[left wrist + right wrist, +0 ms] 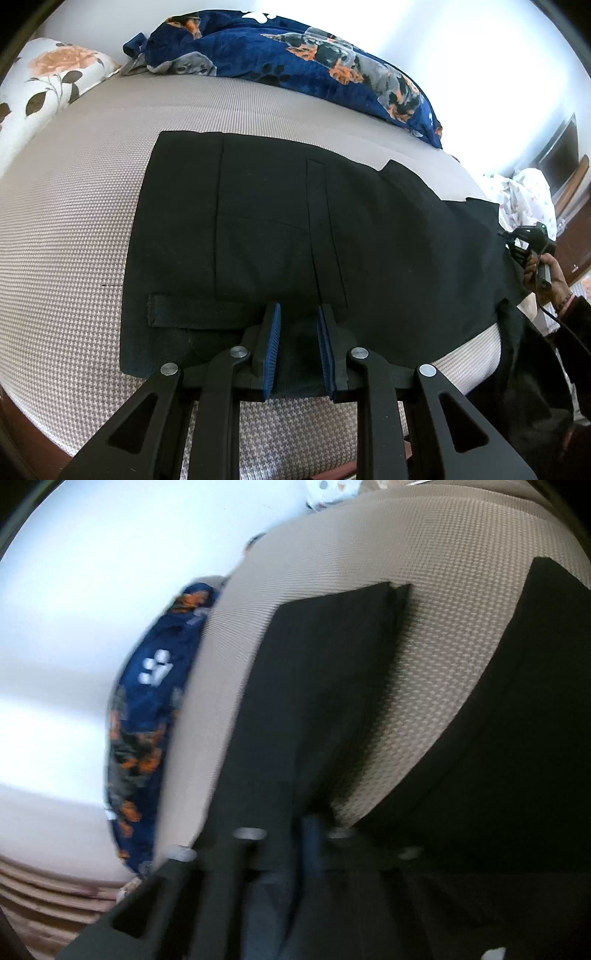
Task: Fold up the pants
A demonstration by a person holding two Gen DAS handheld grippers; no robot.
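Note:
Black pants [295, 236] lie flat on a bed [74, 221], waistband at the left, legs running right. My left gripper [298, 325] sits at the near waist edge, its blue pads [271, 332] apart with dark fabric lying between them. My right gripper [524, 240], held by a hand, shows at the far right by the leg ends. The right wrist view is blurred and tilted: the black pant legs [317, 686] stretch away, and its gripper [314, 830] has dark cloth over it; I cannot tell whether it is shut.
A blue dog-print blanket [295, 55] lies along the bed's far side, also in the right wrist view [147, 709]. A floral pillow [44, 85] is at far left. White printed cloth [528, 199] and dark furniture stand at right.

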